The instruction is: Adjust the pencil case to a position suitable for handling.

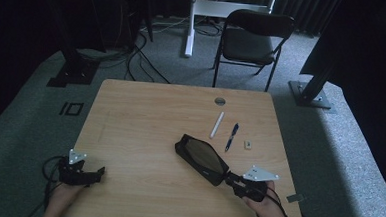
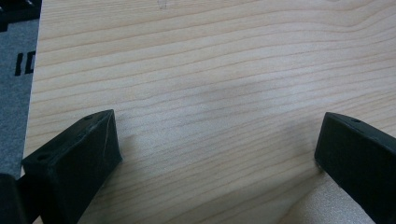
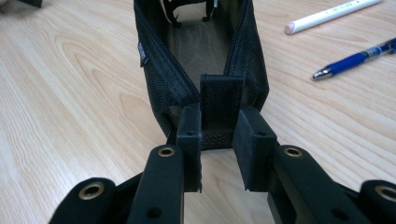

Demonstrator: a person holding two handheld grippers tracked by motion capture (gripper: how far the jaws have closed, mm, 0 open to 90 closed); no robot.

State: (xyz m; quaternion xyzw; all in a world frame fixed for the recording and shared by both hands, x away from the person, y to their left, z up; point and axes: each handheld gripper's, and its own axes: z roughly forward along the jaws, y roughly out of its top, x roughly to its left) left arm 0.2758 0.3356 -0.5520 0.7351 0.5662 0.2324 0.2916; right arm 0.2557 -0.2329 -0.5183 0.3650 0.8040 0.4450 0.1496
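Left tongs (image 1: 99, 172) low at the near left, jaws wide apart, right tongs (image 3: 217, 135) nearly closed, clamped

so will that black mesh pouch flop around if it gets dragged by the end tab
Probably yes: the black mesh pouch is soft fabric whose open sides already bow unevenly. It looks empty, so likely light. The right gripper pinches just the tab, so the far end may swing.

Wooden table (image 1: 144, 136), pale grain, standing on grey carpet (image 1: 24, 129). Toward its right side: a white pen (image 1: 217, 125), then a blue pen (image 1: 231, 136) just beside, then a small white eraser-like piece (image 1: 248, 145) near. Round grommet (image 1: 220, 101) at the far edge. Beyond the table, a black folding chair (image 1: 252, 41); cables (image 1: 138, 60) trailing far left.
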